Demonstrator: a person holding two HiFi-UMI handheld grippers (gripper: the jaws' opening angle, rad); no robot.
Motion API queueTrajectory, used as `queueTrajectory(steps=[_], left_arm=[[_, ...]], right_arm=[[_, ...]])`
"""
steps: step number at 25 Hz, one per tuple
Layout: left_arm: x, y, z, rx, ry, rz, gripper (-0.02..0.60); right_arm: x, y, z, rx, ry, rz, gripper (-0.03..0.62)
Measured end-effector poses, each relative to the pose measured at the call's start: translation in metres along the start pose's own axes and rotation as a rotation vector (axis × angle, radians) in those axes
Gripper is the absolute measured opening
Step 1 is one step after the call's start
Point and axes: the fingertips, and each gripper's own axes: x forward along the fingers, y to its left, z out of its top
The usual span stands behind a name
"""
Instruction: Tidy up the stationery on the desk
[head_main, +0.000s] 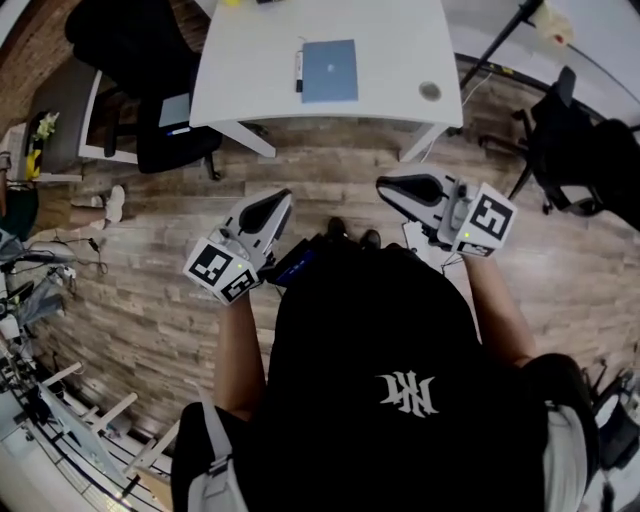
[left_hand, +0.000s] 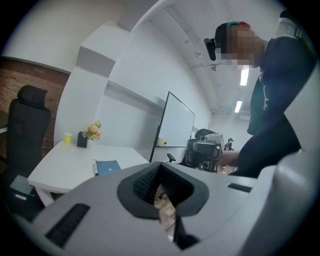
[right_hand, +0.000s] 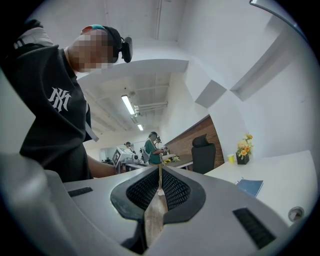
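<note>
A blue notebook (head_main: 329, 70) lies on the white desk (head_main: 390, 40) with a black-and-white pen (head_main: 299, 70) along its left edge. They appear again as notebook (left_hand: 107, 166) and pen (left_hand: 95, 169), and the notebook (right_hand: 250, 187) also shows from the right gripper. Both grippers are held over the wooden floor, well short of the desk. My left gripper (head_main: 285, 196) (left_hand: 159, 172) is shut with nothing in it. My right gripper (head_main: 386, 185) (right_hand: 160, 175) is shut and empty too.
A dark holder with flowers (left_hand: 82, 139) and a yellow cup (left_hand: 68, 138) stand at the desk's far end. A round cable hole (head_main: 430, 91) is near its right corner. Black office chairs (head_main: 150, 60) (head_main: 570, 140) flank the desk. A whiteboard (left_hand: 172, 125) stands beyond. Other people (right_hand: 151, 147) work in the distance.
</note>
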Motion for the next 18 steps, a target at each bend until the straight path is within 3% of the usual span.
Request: queueTrajectory(steps=[11, 18], left_arm=[[-0.025, -0.006, -0.005, -0.009, -0.017, 0.038, 0.002], [-0.031, -0.011, -0.009, -0.006, -0.014, 0.035, 0.002]], right_arm=[[0.015, 0.017, -0.008, -0.007, 0.021, 0.043, 0.044], [0.015, 0.019, -0.009, -0.003, 0.02, 0.028, 0.044]])
